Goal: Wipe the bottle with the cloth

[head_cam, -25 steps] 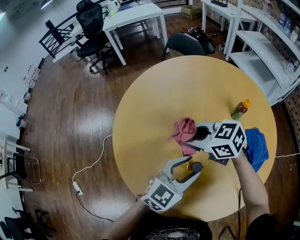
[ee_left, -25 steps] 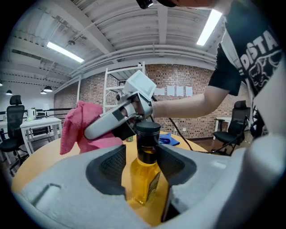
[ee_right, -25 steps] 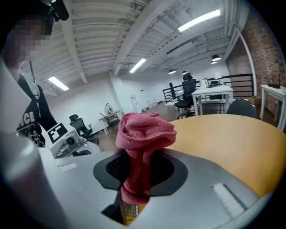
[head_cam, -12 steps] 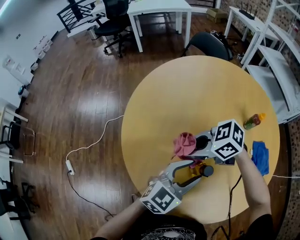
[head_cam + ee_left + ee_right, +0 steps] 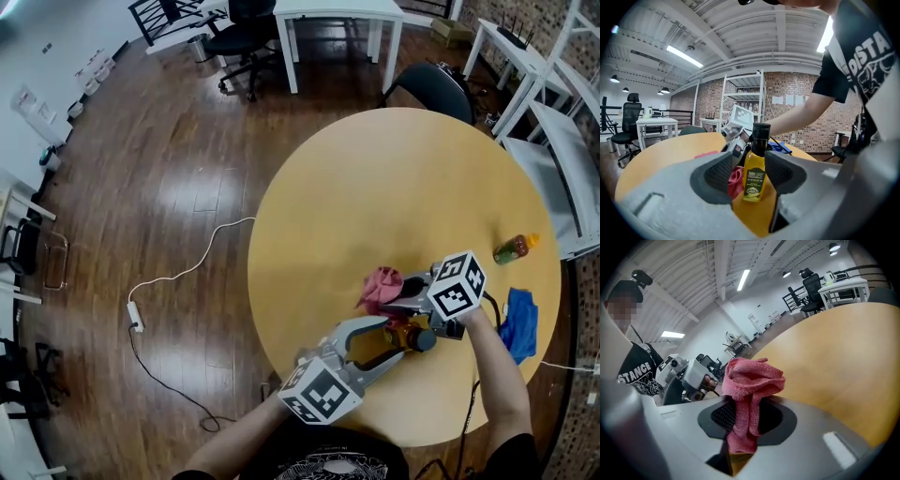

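Note:
A small bottle (image 5: 397, 336) of yellow oil with a black cap stands between the jaws of my left gripper (image 5: 392, 333) near the round table's front edge. In the left gripper view the bottle (image 5: 754, 180) sits against the right pad, and a gap shows on its left side, so the left gripper (image 5: 750, 176) is open around it. My right gripper (image 5: 400, 292) is shut on a pink cloth (image 5: 380, 286), which hangs bunched just beyond the bottle. In the right gripper view the cloth (image 5: 750, 390) is pinched between the jaws of the right gripper (image 5: 747, 416).
A second bottle (image 5: 515, 248) with an orange cap and a blue cloth (image 5: 518, 323) lie at the right side of the wooden table (image 5: 375, 178). A dark chair (image 5: 429, 86) stands behind it, white shelves (image 5: 562, 141) to the right, and a cable (image 5: 178, 281) on the floor.
The right gripper with the pink cloth has drawn nearer to the bottle's neck. The left gripper stays around the bottle. The head view has shifted.

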`<state>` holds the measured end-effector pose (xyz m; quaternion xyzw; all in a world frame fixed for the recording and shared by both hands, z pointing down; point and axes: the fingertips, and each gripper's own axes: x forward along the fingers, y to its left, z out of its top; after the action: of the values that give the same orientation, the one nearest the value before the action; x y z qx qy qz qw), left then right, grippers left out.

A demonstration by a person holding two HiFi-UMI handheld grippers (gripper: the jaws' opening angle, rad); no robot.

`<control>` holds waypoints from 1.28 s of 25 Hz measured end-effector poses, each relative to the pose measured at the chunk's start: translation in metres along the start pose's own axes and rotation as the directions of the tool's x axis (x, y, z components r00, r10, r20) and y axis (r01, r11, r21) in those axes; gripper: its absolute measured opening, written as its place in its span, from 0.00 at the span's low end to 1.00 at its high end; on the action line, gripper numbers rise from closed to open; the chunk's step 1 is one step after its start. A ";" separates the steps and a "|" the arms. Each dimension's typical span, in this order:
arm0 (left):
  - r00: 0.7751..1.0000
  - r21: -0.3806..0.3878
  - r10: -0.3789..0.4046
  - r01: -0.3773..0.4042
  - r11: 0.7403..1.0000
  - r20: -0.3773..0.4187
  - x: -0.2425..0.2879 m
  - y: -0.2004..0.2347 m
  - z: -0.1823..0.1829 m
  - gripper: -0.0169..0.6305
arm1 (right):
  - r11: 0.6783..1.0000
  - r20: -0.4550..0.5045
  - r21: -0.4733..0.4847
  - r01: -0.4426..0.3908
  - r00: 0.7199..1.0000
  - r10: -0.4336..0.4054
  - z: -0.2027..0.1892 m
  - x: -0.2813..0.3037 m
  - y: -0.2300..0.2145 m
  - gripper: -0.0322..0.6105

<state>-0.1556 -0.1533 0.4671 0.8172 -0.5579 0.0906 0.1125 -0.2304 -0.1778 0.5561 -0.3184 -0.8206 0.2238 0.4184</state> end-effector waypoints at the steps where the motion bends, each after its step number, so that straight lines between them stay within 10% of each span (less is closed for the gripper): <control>1: 1.000 0.000 0.000 0.000 1.000 -0.001 0.001 0.000 0.001 0.35 | 1.000 0.004 0.009 0.003 1.000 -0.003 -0.003 0.002 -0.004 0.21; 18: 0.999 0.006 -0.033 0.033 0.999 -0.022 0.007 -0.004 -0.003 0.35 | 0.977 0.135 -0.024 0.213 0.969 -0.208 -0.010 0.003 -0.042 0.20; 24: 0.994 0.047 -0.103 0.104 0.993 -0.033 0.024 -0.011 -0.004 0.35 | 0.914 0.456 0.077 0.397 0.801 -0.387 0.050 -0.094 -0.006 0.20; 32: 0.980 0.078 -0.194 0.196 0.977 -0.035 0.036 -0.018 -0.002 0.35 | 0.831 0.527 0.168 0.530 0.664 -0.530 0.029 -0.134 0.048 0.20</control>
<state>-0.1258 -0.1790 0.4773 0.8705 -0.4695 0.1127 0.0949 -0.1784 -0.2419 0.4372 0.0127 -0.9620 0.1749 0.2095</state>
